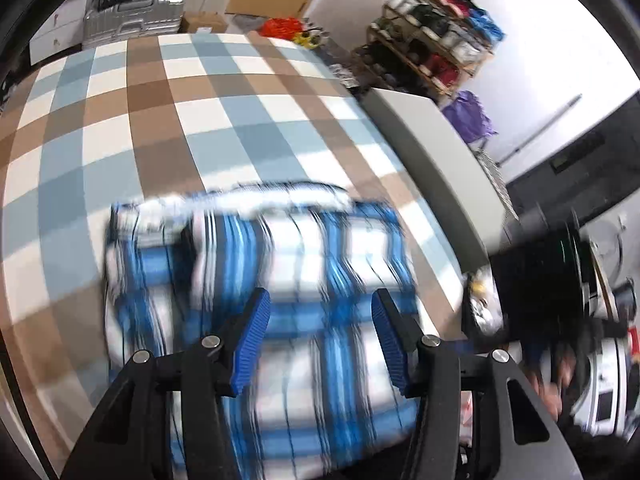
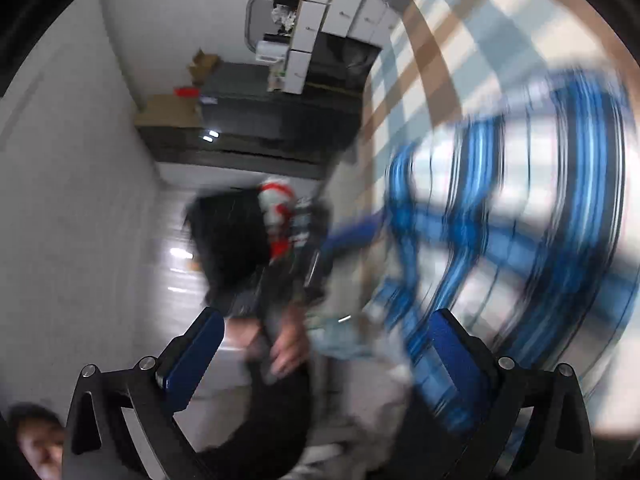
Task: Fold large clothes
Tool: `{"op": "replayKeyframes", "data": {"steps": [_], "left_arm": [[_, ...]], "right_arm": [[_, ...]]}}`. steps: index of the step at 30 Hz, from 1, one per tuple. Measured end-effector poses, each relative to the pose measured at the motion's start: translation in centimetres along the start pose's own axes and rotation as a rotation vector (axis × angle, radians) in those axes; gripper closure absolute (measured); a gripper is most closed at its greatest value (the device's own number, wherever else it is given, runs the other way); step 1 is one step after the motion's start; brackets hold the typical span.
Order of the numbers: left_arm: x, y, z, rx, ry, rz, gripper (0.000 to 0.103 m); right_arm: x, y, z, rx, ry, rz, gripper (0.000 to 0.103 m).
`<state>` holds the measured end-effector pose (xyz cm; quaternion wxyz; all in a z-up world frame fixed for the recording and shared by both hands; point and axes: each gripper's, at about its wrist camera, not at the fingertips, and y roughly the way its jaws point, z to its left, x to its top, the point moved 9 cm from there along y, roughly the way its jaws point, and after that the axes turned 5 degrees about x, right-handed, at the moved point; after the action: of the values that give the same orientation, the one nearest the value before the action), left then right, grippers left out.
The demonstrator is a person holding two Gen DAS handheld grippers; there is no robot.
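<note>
A folded blue, white and black plaid garment [image 1: 260,272] lies on the checked table cover [image 1: 160,120], blurred by motion. My left gripper [image 1: 320,340] is open, its blue pads [image 1: 252,340] just above the garment's near part, holding nothing. My right gripper [image 2: 324,356] is open and empty, turned sideways away from the table. The garment [image 2: 520,208] shows at the right of the right wrist view, heavily blurred. The person's hand and the other gripper [image 2: 280,264] show between the right fingers.
A grey table edge [image 1: 440,160] runs along the right of the cover. A shelf of boxes and bags [image 1: 436,36] stands by the back wall, and a silver suitcase [image 1: 132,16] behind the table. White drawers [image 2: 320,20] and a dark cabinet [image 2: 260,120] stand in the right wrist view.
</note>
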<state>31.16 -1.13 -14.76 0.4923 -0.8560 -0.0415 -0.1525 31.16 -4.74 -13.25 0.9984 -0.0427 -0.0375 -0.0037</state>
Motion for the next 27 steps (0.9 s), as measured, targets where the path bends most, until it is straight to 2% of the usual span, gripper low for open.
{"op": "replayKeyframes", "data": {"steps": [1, 2, 4, 5, 9, 11, 13, 16, 17, 18, 19, 21, 22, 25, 27], "left_arm": [[0.3, 1.3, 1.0, 0.013, -0.037, 0.030, 0.056], [0.0, 2.4, 1.4, 0.025, -0.065, 0.058, 0.056], [-0.9, 4.2, 2.3, 0.020, -0.097, 0.102, 0.056], [-1.1, 4.8, 2.8, 0.013, -0.116, 0.105, 0.056], [-1.2, 5.0, 3.5, -0.005, -0.105, 0.070, 0.056], [-1.7, 4.2, 3.6, -0.005, -0.109, 0.062, 0.056], [-2.2, 2.3, 3.8, 0.034, -0.120, 0.044, 0.056], [-2.0, -0.5, 3.9, 0.112, -0.110, -0.014, 0.054], [-2.5, -1.4, 4.5, 0.161, -0.102, -0.032, 0.050], [-3.0, -2.1, 5.3, 0.201, -0.102, -0.045, 0.035], [-3.6, -2.3, 6.1, 0.225, -0.109, -0.056, 0.024], [-4.4, -1.9, 7.8, 0.262, -0.157, -0.049, 0.023], [-5.1, -1.2, 8.6, 0.274, -0.182, -0.011, 0.023], [-6.2, 0.3, 9.7, 0.219, -0.228, 0.046, 0.023], [-7.1, 1.7, 9.5, 0.199, -0.218, 0.118, 0.023]], "right_arm": [[-0.9, 0.1, -0.7, 0.064, 0.050, 0.001, 0.000], [-1.6, 0.3, -2.0, 0.073, 0.099, 0.004, 0.000], [-2.4, 0.6, -5.0, -0.031, 0.154, 0.020, 0.000], [-2.6, 0.9, -6.2, -0.043, 0.161, 0.014, 0.002], [-2.6, 1.4, -6.5, -0.082, 0.126, -0.007, 0.004], [-2.7, 2.2, -6.6, -0.143, 0.085, -0.006, 0.004], [-3.1, 2.7, -6.1, -0.205, 0.038, 0.011, 0.003], [-3.2, 1.8, -5.0, -0.216, 0.022, 0.007, 0.002], [-3.1, 1.0, -4.6, -0.210, 0.019, -0.013, 0.002], [-3.0, 0.3, -4.1, -0.205, 0.002, -0.036, 0.002], [-2.8, -0.7, -3.4, -0.208, -0.032, -0.075, 0.001], [-2.6, -2.7, -2.6, -0.239, -0.089, -0.154, 0.000], [-2.2, -3.3, -2.6, -0.264, -0.110, -0.190, 0.000], [-0.7, -5.2, -4.0, -0.410, -0.130, -0.268, 0.000], [-0.6, -4.9, -5.2, -0.453, -0.106, -0.274, 0.000]]}}
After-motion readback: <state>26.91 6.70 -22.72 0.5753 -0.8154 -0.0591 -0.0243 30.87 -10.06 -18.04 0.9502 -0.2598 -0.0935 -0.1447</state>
